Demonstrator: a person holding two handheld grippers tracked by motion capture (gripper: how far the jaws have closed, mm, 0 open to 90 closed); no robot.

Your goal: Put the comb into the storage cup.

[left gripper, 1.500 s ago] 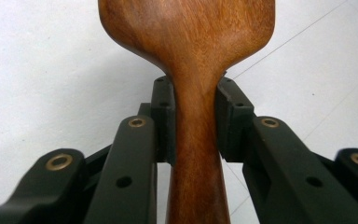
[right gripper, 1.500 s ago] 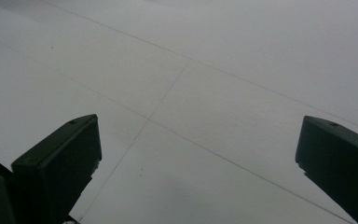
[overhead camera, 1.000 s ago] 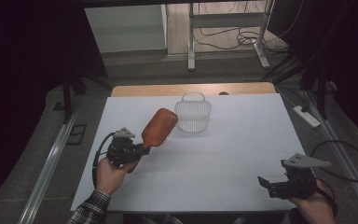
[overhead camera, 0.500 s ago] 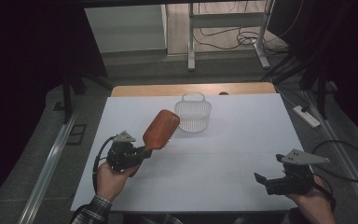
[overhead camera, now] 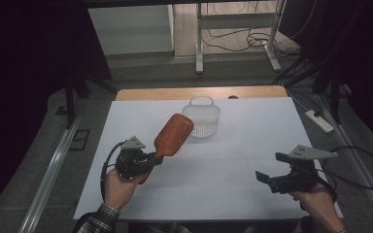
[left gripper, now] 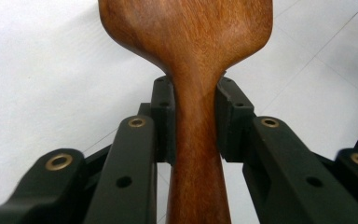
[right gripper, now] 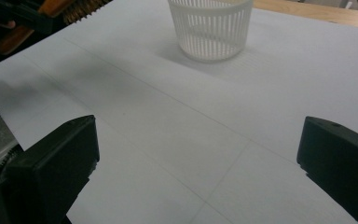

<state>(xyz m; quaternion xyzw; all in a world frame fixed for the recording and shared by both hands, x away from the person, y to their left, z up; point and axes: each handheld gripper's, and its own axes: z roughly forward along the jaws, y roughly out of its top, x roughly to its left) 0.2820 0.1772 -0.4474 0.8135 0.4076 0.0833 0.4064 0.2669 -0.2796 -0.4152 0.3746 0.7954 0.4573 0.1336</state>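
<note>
Left fingers [left gripper: 165, 126]: closed on the hairbrush's handle, one pad each side.
Right fingers [right gripper: 60, 158]: spread wide, nothing between them.
Hairbrush [overhead camera: 172, 136]: lifted off the table, wooden back up, head tilted toward the basket and just short of it.
Basket [overhead camera: 201, 119]: white, upright on the table [overhead camera: 252, 126].
Right gripper [overhead camera: 272, 178]: well away from the basket, low over the near edge.
</note>
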